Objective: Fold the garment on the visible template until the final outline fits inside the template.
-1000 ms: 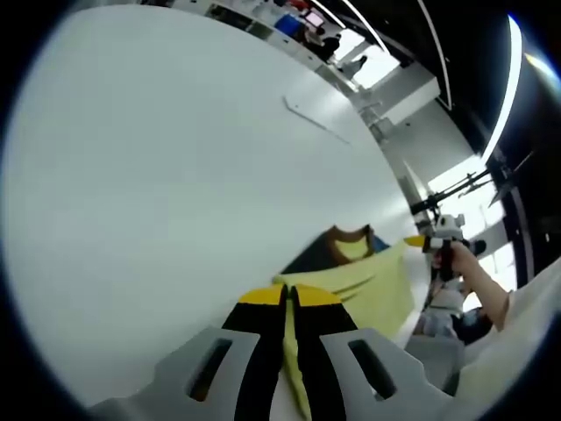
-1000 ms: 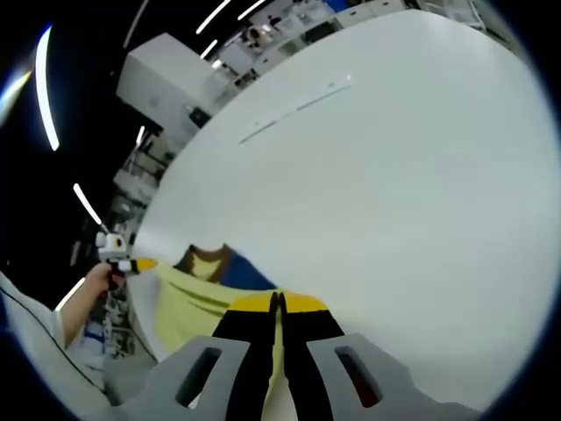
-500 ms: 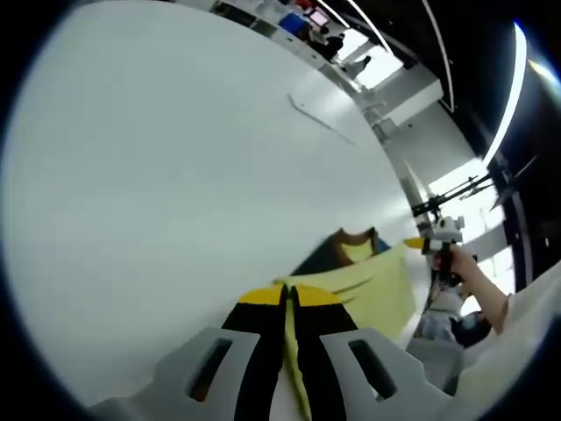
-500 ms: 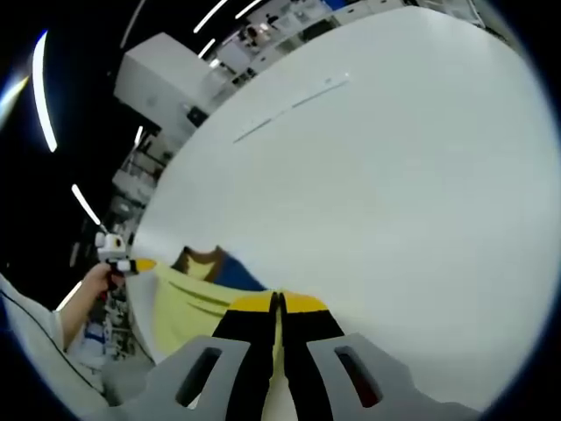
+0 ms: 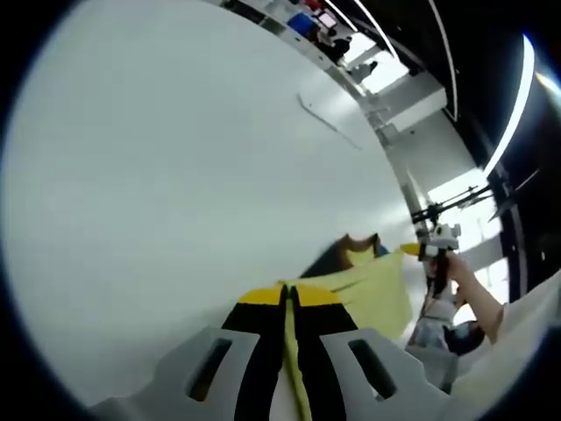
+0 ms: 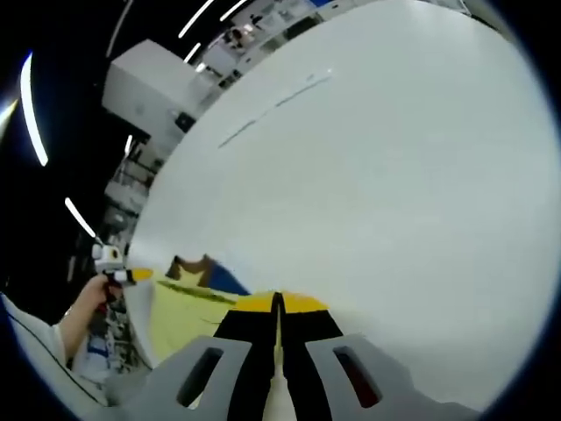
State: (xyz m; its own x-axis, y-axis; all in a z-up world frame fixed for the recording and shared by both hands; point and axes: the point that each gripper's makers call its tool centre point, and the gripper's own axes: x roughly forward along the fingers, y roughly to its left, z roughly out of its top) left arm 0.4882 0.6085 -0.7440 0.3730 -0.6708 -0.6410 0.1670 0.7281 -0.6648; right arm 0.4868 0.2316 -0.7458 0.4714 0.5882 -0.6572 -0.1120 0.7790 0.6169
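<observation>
- L gripper (image 5: 288,294): jaws together, clamped on an edge of the yellow garment (image 5: 372,289); cloth runs down betw. the two black jaws w/ yellow tips.
- R gripper (image 6: 277,303): jaws together too, pinching another edge of the same garment (image 6: 180,316); thin strip of yellow visible betw. the jaws.
- In left gripper view the R gripper shows at right, its yellow tip at the far corner of the cloth, held by a person's hand (image 5: 460,281) w/ a pale sleeve below.
- In right gripper view the L gripper shows at left, held by the other hand (image 6: 88,303).
- Garment is stretched betw. the two grippers, near the table's (image 5: 175,175) close edge; yellow face w/ a few creases, brown collar (image 5: 359,241) and a blue patch (image 6: 226,281) at its far side, lying on the white tabletop.
- Thin line marks (image 5: 326,123) on the table further out, well apart from the garment; can't tell if they're the template.
</observation>
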